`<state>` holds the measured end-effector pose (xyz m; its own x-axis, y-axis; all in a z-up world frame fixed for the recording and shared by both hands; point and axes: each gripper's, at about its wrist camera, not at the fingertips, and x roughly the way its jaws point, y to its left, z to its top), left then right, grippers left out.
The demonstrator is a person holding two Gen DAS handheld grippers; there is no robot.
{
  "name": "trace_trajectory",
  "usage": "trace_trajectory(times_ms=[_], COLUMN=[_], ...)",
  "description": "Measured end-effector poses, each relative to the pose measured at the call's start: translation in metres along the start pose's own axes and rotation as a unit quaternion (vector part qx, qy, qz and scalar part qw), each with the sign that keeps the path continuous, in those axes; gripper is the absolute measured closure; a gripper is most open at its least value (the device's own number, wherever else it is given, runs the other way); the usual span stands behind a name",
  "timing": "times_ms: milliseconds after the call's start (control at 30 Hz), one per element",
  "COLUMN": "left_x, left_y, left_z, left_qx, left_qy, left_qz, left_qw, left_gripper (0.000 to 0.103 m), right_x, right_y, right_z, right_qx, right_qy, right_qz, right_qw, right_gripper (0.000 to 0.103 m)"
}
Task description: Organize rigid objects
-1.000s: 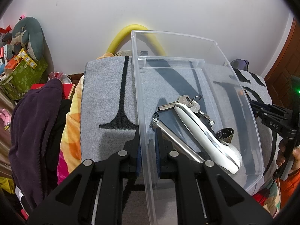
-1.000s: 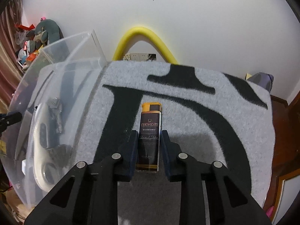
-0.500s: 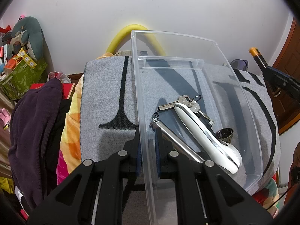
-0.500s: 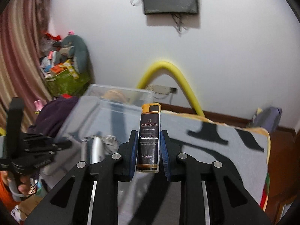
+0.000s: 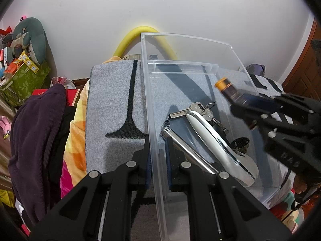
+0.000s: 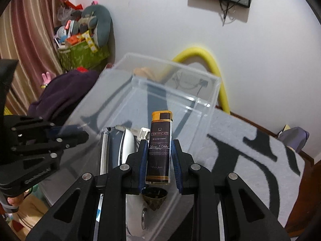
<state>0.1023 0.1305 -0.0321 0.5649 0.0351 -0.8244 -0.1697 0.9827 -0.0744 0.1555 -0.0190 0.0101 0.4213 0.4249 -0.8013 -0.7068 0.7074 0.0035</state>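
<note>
At nine o'clock in the left wrist view, a dark purple garment (image 5: 36, 136) lay heaped beside the bed, its lower folds cut off by the lens rim. The grey blanket (image 5: 112, 104) with black markings covered the bed, with an orange-patterned cover showing beneath its edge. At six o'clock the left tool (image 5: 157, 160) stood narrowed onto the near wall of the clear plastic bin (image 5: 152, 100), pinching it. Inside the bin lay a bunch of keys (image 5: 198, 108), a white handled object (image 5: 216, 142) and a chrome bar (image 5: 188, 148), with a small dark cup-shaped item (image 5: 240, 143) too blurred through the plastic to identify. At three o'clock the right tool (image 6: 158, 158) gripped a dark lighter with an orange cap (image 6: 159, 146) upright between its blue pads, held above the bin's interior. A yellow foam tube (image 5: 140, 38) arched against the white wall at twelve o'clock; a wooden door (image 5: 301, 64) was clipped at the right edge.
</note>
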Motion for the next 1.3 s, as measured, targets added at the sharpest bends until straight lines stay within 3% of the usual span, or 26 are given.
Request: trace_trajectory(times_ms=[200, 300, 567, 767, 833, 900, 967, 1033, 1200, 1300], left_x=[0.001, 0.001, -0.010, -0.035, -0.046, -0.057, -0.067, -0.078, -0.104, -0.118], left_y=[0.001, 0.001, 0.009, 0.006, 0.006, 0.004, 0.002, -0.002, -0.013, -0.017], left_z=[-0.001, -0.001, 0.000, -0.001, -0.002, -0.006, -0.010, -0.017, -0.040, -0.054], left_qx=[-0.002, -0.004, -0.011, -0.001, 0.000, 0.000, 0.002, 0.005, 0.019, 0.024], left_qy=[0.001, 0.001, -0.004, -0.036, -0.049, -0.063, -0.080, -0.101, -0.154, -0.185], left_qz=[-0.003, -0.006, -0.011, -0.004, -0.011, -0.017, -0.020, -0.022, -0.025, -0.032], left_qw=[1.0000, 1.0000, 0.9999, 0.9993, 0.9988, 0.9978, 0.9966, 0.9947, 0.9876, 0.9819], left_gripper=[0.093, 0.093, 0.092, 0.092, 0.092, 0.085, 0.068, 0.060, 0.042, 0.026], right_x=[0.004, -0.003, -0.049, -0.088, -0.100, -0.111, -0.118, -0.124, -0.128, -0.132], right_y=[0.004, 0.002, -0.004, -0.007, -0.008, -0.007, -0.006, -0.004, 0.003, 0.006], right_z=[-0.001, 0.000, -0.005, -0.016, -0.021, -0.029, -0.033, -0.042, -0.063, -0.077], right_qx=[-0.004, 0.008, 0.022, 0.035, 0.041, 0.043, 0.044, 0.047, 0.056, 0.063], right_qy=[0.019, 0.016, -0.033, -0.073, -0.087, -0.105, -0.115, -0.124, -0.130, -0.138], right_qz=[0.003, 0.014, 0.026, 0.030, 0.031, 0.024, 0.020, 0.021, 0.031, 0.032], right_qw=[1.000, 1.000, 0.999, 0.996, 0.995, 0.993, 0.992, 0.991, 0.989, 0.988], right_gripper=[0.080, 0.073, 0.062, 0.059, 0.046, 0.039, 0.036, 0.031, 0.027, 0.023])
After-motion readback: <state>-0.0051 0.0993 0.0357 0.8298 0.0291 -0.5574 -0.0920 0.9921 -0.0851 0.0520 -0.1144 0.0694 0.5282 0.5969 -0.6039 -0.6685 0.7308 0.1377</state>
